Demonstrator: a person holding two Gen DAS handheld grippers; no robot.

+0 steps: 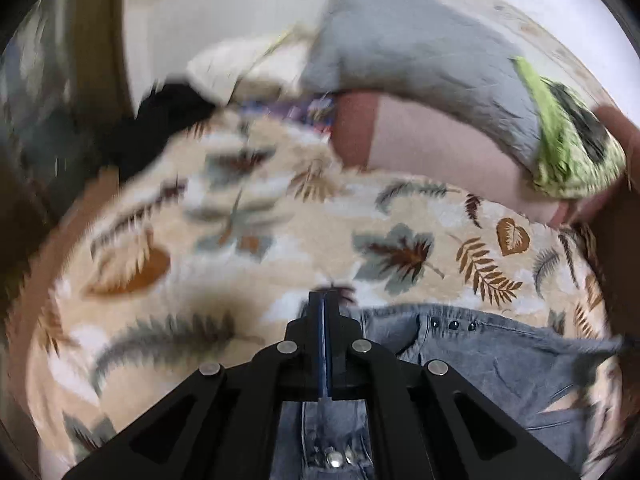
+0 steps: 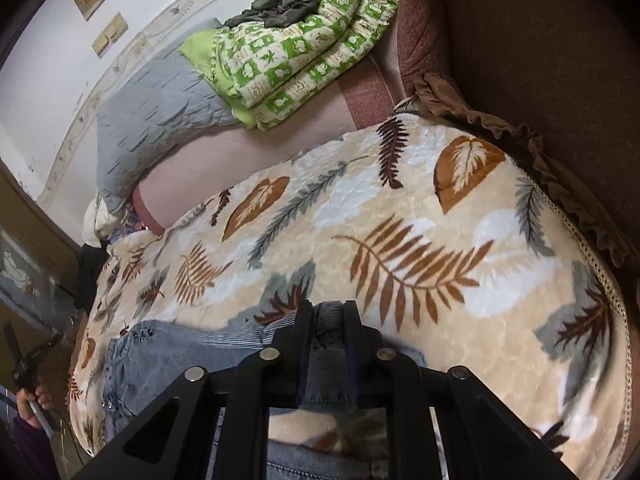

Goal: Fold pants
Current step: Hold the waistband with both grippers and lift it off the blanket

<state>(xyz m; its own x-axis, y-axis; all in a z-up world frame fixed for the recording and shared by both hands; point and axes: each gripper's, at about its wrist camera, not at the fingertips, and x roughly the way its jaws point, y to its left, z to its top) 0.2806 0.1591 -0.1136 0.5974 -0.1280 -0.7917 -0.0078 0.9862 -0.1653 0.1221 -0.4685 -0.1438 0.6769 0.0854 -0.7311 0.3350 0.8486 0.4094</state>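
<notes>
The grey denim pants (image 2: 160, 360) lie on the leaf-print blanket (image 2: 400, 208) that covers the bed, near its front edge. In the right wrist view they spread from 6 o'clock out toward 9 o'clock, so the visible long axis runs roughly left to right across the lower frame; a row of 3 dark studs shows near the 9 o'clock end. The right tongs (image 2: 327, 320) are closed on a bunched fold of the pants, with denim pinched between the 2 fingers. In the left wrist view, which is motion-blurred, the pants (image 1: 500, 364) stretch from 6 o'clock toward 3 o'clock, with the same 3 studs near the upper edge and metal rivets at 6 o'clock. The left tongs (image 1: 323, 320) have their fingers pressed together with only a thin slit between them; denim lies right under and beside them, but whether any is caught there I cannot tell. At 12 o'clock in the right wrist view a green patterned quilt (image 2: 304, 52) sits beside a grey pillow (image 2: 160, 112).
</notes>
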